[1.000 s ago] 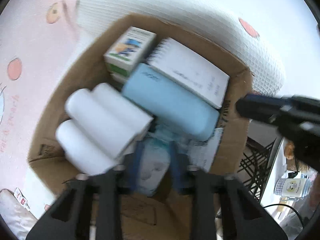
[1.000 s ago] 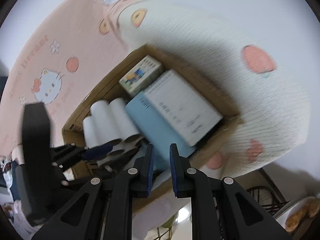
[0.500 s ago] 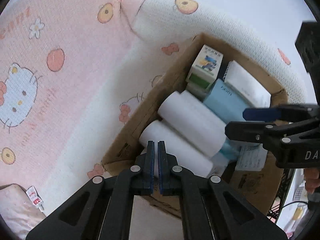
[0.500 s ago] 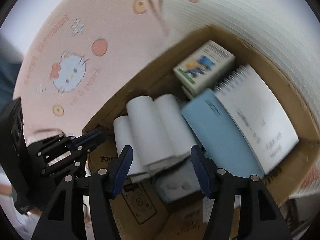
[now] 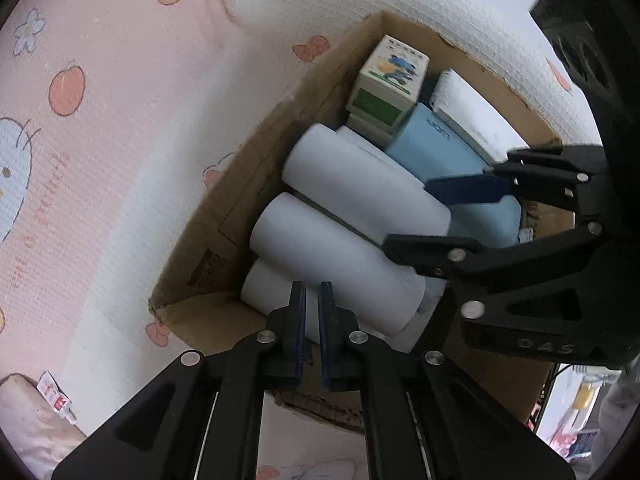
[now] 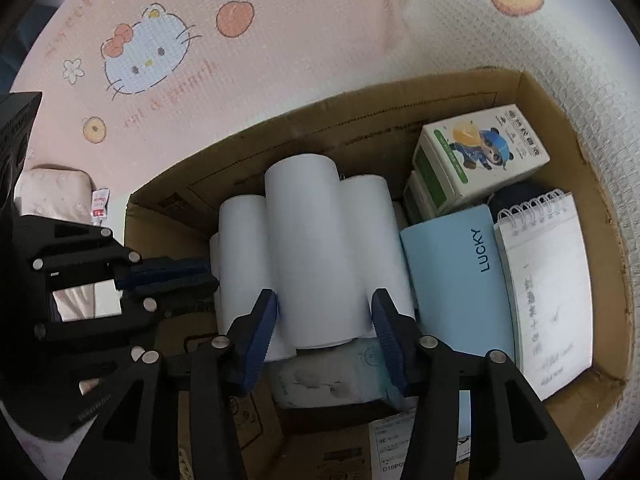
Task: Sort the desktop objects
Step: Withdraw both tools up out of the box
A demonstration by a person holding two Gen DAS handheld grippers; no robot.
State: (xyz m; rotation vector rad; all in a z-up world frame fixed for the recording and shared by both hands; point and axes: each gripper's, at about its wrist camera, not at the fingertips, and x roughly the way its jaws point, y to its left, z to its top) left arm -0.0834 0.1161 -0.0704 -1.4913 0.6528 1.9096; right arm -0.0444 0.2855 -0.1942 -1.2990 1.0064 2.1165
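An open cardboard box (image 6: 320, 128) holds three white paper rolls, a light blue "LUCKY" book (image 6: 460, 280), a spiral notepad (image 6: 548, 292) and a green-and-white cartoon carton (image 6: 480, 152). My right gripper (image 6: 325, 340) points down into the box. Its jaws are closing, with the top middle roll (image 6: 312, 248) between the blue pads; I see no firm press. In the left wrist view the right gripper (image 5: 440, 216) straddles the end of that roll (image 5: 360, 188). My left gripper (image 5: 312, 320) is shut and empty, above the lowest roll (image 5: 336, 268) at the box's near corner.
A pale tissue pack (image 6: 332, 376) lies under the rolls' near ends. The box (image 5: 248, 184) rests on a pink cartoon-cat blanket (image 6: 200, 60), with a white knitted cover (image 6: 580, 60) behind it. A small red-and-white sachet (image 5: 54, 396) lies beside a beige cushion.
The right gripper has opened, rolled and come down over the rolls, and has narrowed since. The left gripper, open around a pale packet a second ago, has shut and moved to the box's corner.
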